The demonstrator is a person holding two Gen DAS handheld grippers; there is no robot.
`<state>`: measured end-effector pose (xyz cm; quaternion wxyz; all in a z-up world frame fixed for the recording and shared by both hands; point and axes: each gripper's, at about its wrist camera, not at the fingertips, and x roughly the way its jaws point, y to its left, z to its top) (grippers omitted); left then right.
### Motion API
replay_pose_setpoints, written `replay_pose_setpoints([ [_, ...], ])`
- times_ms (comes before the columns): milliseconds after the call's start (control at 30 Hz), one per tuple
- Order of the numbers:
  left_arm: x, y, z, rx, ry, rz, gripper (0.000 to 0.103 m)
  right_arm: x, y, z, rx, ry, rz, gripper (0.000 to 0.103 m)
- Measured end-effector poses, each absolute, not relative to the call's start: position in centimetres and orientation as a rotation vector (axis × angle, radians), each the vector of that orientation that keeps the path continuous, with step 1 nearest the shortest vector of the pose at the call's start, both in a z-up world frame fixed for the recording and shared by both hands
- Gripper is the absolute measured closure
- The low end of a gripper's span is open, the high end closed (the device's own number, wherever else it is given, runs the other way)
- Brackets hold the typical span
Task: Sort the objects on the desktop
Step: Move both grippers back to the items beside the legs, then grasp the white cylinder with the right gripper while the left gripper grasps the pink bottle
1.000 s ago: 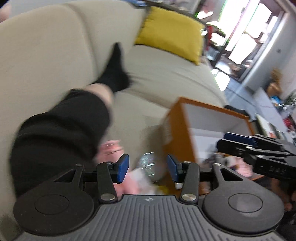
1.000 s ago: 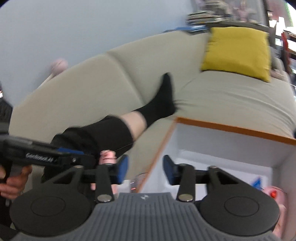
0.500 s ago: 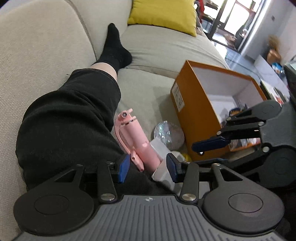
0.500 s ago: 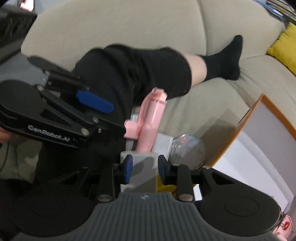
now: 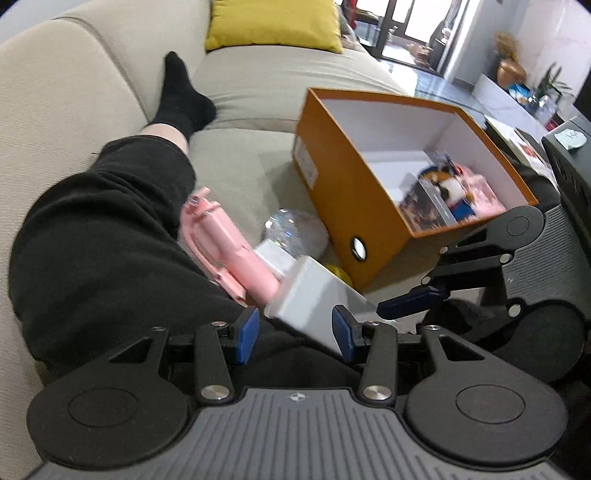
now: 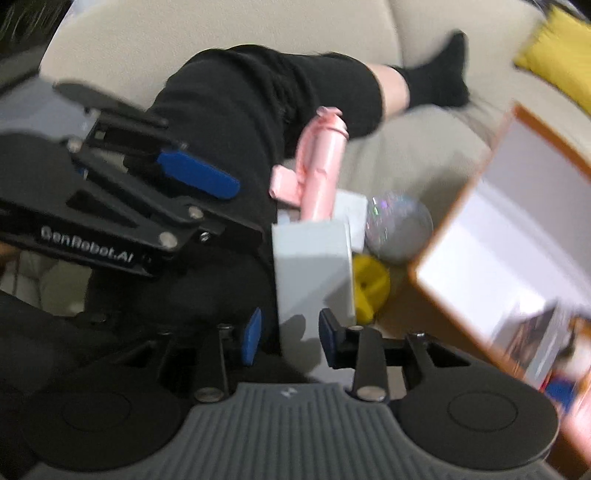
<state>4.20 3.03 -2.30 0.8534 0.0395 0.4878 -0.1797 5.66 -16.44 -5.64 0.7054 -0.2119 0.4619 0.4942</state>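
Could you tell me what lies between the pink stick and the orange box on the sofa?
A glittery clear ball lies between the pink stick and the orange box, with a small yellow thing nearer the camera. Both wrist views show this.

A home living room. A wide beige sofa (image 5: pixel 258 88) fills most of the left-wrist view, with a yellow cushion (image 5: pixel 273 26) at its far end and a person's leg in a black sock (image 5: pixel 181 99) stretched along the seat. Beyond the sofa, bright glass doors (image 5: pixel 399 14) open onto a glossy floor; further right of it stand a low white sideboard (image 5: pixel 506 99), a bronze vase (image 5: pixel 511 70) and a potted plant (image 5: pixel 550 79).
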Motion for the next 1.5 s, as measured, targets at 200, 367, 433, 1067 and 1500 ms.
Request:
replay_pose_setpoints([
  [200, 3.4, 1.6, -3.6, 0.104, 1.058, -0.389, 0.061, 8.0, -19.8, -7.3, -0.277, 1.09, 0.969, 0.036],
  [367, 3.2, 0.6, -4.2, 0.132, 1.064, -0.378, 0.061, 9.1, -20.0, -9.6, -0.236, 1.134, 0.942, 0.041],
  [433, 3.1, 0.6, -4.3, 0.137, 1.067, -0.372, 0.061, 9.6, -19.9, -10.3, -0.201, 1.15, 0.971, 0.041],
  [1067, 3.6, 1.3, -3.8, 0.081, 1.085, -0.354, 0.061, 8.5, -19.8, -8.4, -0.275, 1.065, 1.138, 0.075],
  [1500, 3.6, 2.4, -3.1, 0.011, 1.077, -0.313, 0.061, 7.4, -16.0, -8.5, -0.429, 0.957, 1.119, 0.074],
])
